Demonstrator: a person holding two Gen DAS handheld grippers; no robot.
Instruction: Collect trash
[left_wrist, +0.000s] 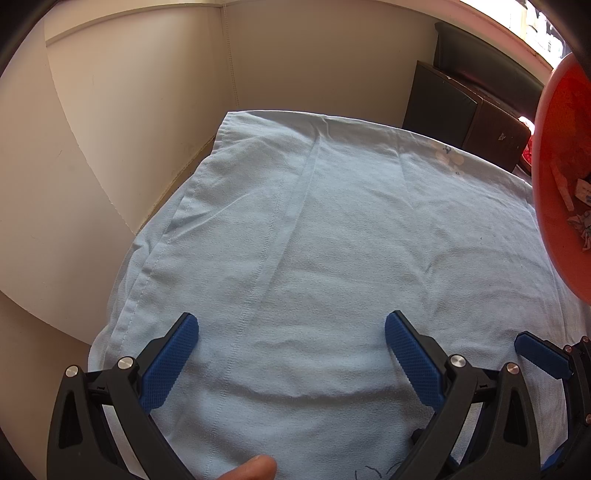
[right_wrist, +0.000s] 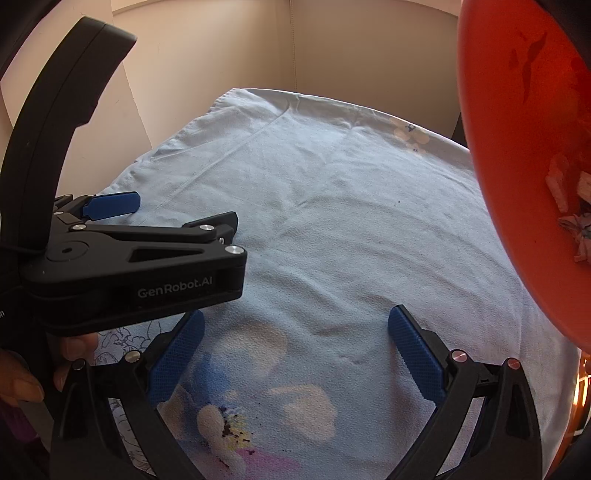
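Both sets of jaws stood wide apart with nothing between them. The left gripper (left_wrist: 291, 354) hovered over bare pale-blue cloth (left_wrist: 332, 240), and the right gripper (right_wrist: 295, 350) hung just beside it, above the printed flower (right_wrist: 221, 417) at the near end of the same cloth. In the right wrist view the left gripper's black body crossed in front at the left, one blue pad showing.

No scrap lay on the cloth within either gripper's reach. The trash (right_wrist: 576, 218) that showed sat out to the right, inside a tilted orange bin (right_wrist: 517, 184): torn, crumpled bits of paper (left_wrist: 580, 214) resting against its lower inner wall. Some dark specks dotted the flower's centre; whether they were crumbs or print could not be told.

Such paper scraps looked light, soft and easily crushed, so a gentle pinch across a crumpled fold should lift one; flat strips would likely slide on the fabric and want a low approach from the edge.

Beyond the cloth stood cream walls and a dark box (left_wrist: 461, 110).
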